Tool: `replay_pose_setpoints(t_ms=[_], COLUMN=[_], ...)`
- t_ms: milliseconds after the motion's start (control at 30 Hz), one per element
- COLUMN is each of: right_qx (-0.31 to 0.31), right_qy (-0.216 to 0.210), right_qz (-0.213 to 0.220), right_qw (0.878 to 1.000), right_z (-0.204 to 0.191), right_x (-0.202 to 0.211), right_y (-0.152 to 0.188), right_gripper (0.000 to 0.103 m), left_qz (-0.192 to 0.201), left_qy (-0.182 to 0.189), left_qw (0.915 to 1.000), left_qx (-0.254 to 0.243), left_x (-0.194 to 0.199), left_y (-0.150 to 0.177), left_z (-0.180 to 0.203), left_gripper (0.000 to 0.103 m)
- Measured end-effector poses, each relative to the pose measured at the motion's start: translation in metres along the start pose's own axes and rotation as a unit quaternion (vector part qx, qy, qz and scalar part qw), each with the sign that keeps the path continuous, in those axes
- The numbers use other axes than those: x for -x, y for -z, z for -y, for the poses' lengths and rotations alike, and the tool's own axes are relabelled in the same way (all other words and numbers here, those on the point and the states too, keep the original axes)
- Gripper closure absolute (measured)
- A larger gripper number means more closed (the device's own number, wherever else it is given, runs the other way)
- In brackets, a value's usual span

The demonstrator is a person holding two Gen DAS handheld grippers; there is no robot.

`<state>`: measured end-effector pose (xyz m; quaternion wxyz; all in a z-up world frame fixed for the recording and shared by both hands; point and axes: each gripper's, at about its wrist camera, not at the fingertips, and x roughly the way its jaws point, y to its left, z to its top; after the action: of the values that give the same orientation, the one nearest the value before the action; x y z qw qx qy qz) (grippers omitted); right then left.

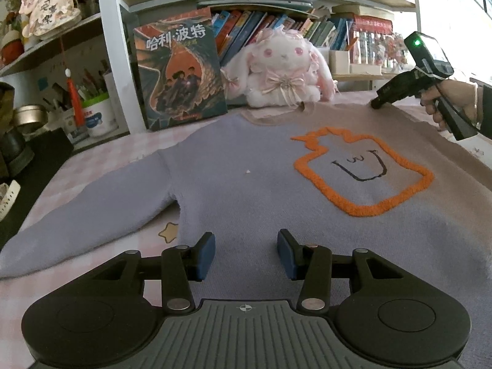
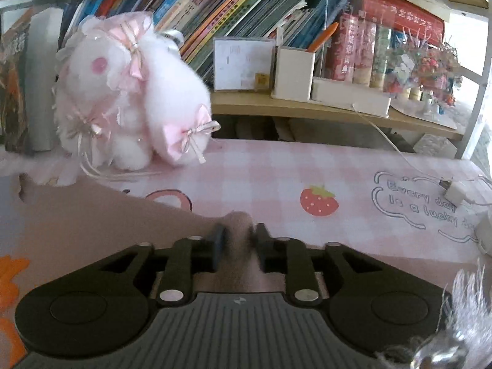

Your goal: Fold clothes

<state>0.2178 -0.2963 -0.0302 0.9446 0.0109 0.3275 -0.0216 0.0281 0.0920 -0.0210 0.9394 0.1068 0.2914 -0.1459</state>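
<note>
Sweater (image 1: 246, 178): lies flat on the tabletop (image 2: 276, 172), front up, spread across the pink checked cover. The body is lavender on my left half and tan on my right half. An orange fuzzy outline (image 1: 363, 172) with a small drawn face sits on the chest. The lavender sleeve (image 1: 92, 209) extends outward to my left, resting on the cover.

Left tongs (image 1: 246, 253): held low over the lower part of the sweater. The two blue-padded fingers (image 1: 206, 255) stand well apart with only flat fabric showing between them. They grip nothing.

Right tongs (image 2: 238, 241): positioned at the tan shoulder edge, at the far side of the garment. The fingers are drawn close together with a raised ridge of tan fabric (image 2: 240, 224) pinched between them. From the left wrist view, the same tongs (image 1: 376, 103) show with their tip down on the tan edge, my hand (image 1: 446, 101) around the handle.

Surroundings: a white and pink plush rabbit (image 1: 283, 67) sits just beyond the collar, beside an upright book (image 1: 178, 70). Behind them stands a shelf of books (image 2: 246, 15). A strawberry print (image 2: 318, 201) and a white cable plug (image 2: 455, 192) lie on the bare cover to the right of the sweater.
</note>
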Motion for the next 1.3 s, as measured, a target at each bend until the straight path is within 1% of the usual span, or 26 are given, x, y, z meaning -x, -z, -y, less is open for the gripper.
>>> replay_pose_setpoints(t_ms=[100,167,233,300,333,400,433,467,567,600,667,767,867,933,967,1033,1067,1100,1167,1200,1300], right_qx=[-0.016,-0.014,-0.007,0.004,0.01,0.029,0.038,0.045,0.06,0.064,0.066,0.062,0.065,0.07,0.07,0.064,0.063,0.063,0.061,0.06,0.052], right_qy=[-0.01,-0.02,-0.036,-0.055,-0.064,-0.077,-0.081,-0.085,-0.091,-0.093,-0.095,-0.101,-0.101,-0.098,-0.098,-0.102,-0.103,-0.104,-0.105,-0.105,-0.104], right_qz=[0.024,0.037,0.04,0.036,0.035,0.032,0.03,0.027,0.022,0.022,0.025,0.023,0.031,0.041,0.045,0.048,0.052,0.054,0.06,0.062,0.067], right_qw=[1.0,0.999,0.999,0.998,0.997,0.996,0.996,0.995,0.994,0.993,0.993,0.993,0.992,0.992,0.992,0.992,0.991,0.991,0.991,0.991,0.991], right_z=[0.007,0.009,0.01,0.009,0.008,0.005,0.005,0.005,0.004,0.005,0.005,0.001,-0.005,-0.009,-0.011,-0.011,-0.012,-0.012,-0.013,-0.013,-0.012], right_x=[0.018,0.039,0.064,0.088,0.1,0.125,0.137,0.149,0.179,0.189,0.207,0.224,0.236,0.241,0.242,0.242,0.243,0.243,0.243,0.243,0.239], right_y=[0.0,0.005,0.015,0.03,0.039,0.061,0.071,0.082,0.113,0.123,0.143,0.17,0.187,0.192,0.194,0.195,0.197,0.198,0.2,0.2,0.198], right_gripper=[0.072,0.07,0.068,0.068,0.068,0.064,0.063,0.059,0.057,0.057,0.057,0.058,0.061,0.067,0.073,0.078,0.081,0.084,0.086,0.087,0.087], left_qz=[0.0,0.001,0.002,0.005,0.01,0.027,0.034,0.042,0.044,0.043,0.041,0.038,0.041,0.043,0.044,0.044,0.044,0.045,0.045,0.046,0.046], left_qy=[-0.002,-0.005,-0.008,-0.014,-0.024,-0.047,-0.049,-0.051,-0.054,-0.054,-0.041,-0.02,-0.011,-0.006,-0.003,-0.007,-0.008,-0.008,-0.016,-0.013,-0.011], left_qw=[1.0,1.0,0.9999,0.9998,0.9996,0.9984,0.9982,0.9978,0.9974,0.9973,0.9964,0.9925,0.9893,0.9867,0.9853,0.9871,0.988,0.9886,0.9891,0.9886,0.9875], left_qx=[-0.002,-0.005,-0.009,-0.014,-0.015,-0.014,-0.01,-0.006,0.019,0.027,0.062,0.114,0.14,0.157,0.165,0.153,0.148,0.144,0.139,0.143,0.15], left_x=[0.0,0.001,0.001,0.003,0.005,0.013,0.018,0.024,0.04,0.045,0.055,0.068,0.071,0.072,0.073,0.073,0.074,0.073,0.072,0.071,0.069], left_y=[0.0,0.0,0.0,0.0,0.001,0.002,0.004,0.006,0.017,0.021,0.031,0.045,0.053,0.058,0.061,0.061,0.061,0.062,0.061,0.062,0.061], left_z=[0.001,0.002,0.004,0.006,0.008,0.011,0.012,0.013,0.012,0.012,0.007,-0.001,-0.001,-0.002,-0.002,0.002,0.005,0.006,0.004,0.002,-0.003], left_gripper=[0.057,0.057,0.057,0.056,0.056,0.056,0.056,0.056,0.056,0.053,0.05,0.05,0.052,0.053,0.053,0.061,0.07,0.081,0.092,0.095,0.096])
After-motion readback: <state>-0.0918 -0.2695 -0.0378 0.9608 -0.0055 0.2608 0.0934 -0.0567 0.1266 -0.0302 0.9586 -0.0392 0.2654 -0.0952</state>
